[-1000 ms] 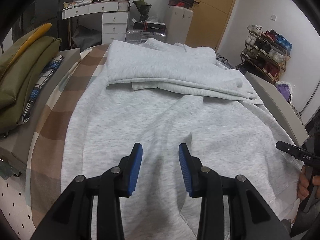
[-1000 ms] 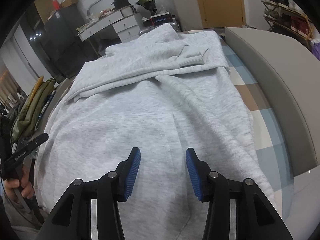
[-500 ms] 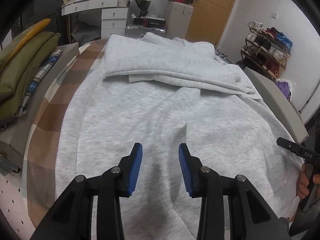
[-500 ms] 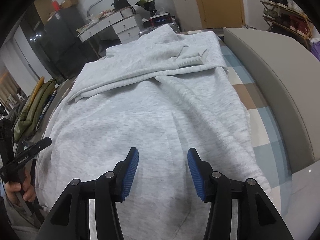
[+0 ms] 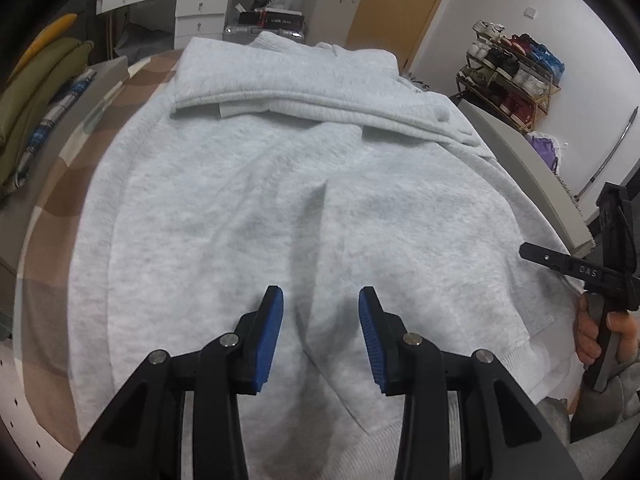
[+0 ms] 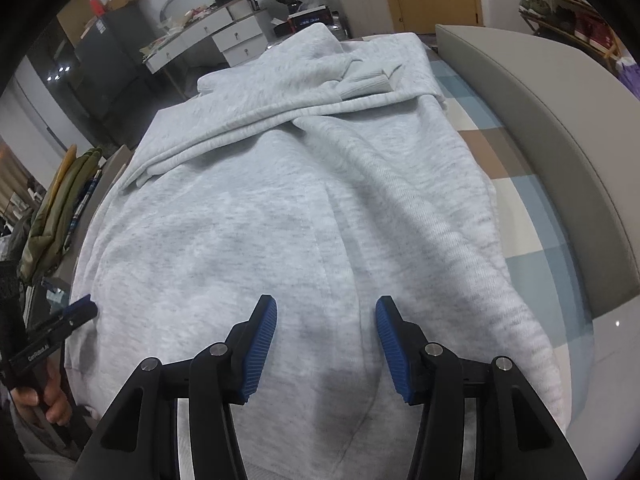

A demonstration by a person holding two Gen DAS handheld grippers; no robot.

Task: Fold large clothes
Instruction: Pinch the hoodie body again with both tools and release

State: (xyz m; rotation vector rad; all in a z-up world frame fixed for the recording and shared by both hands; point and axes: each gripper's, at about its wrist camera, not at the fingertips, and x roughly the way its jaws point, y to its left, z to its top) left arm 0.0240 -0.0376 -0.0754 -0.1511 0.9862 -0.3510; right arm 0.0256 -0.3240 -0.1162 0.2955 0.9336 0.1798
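Both grippers stood apart and empty above the near hem of the grey sweatshirt (image 5: 280, 200), which lay spread on the checked bed cover (image 6: 532, 184), sleeves folded across its far half. The right gripper (image 6: 326, 344), jaws lately widening, and the left gripper (image 5: 320, 336) each risked pinching only the top layer, or the cover beneath, skewing the fold.

Left claw (image 5: 321, 336) lower over the sweatshirt (image 5: 280, 200), desk farther up the view.
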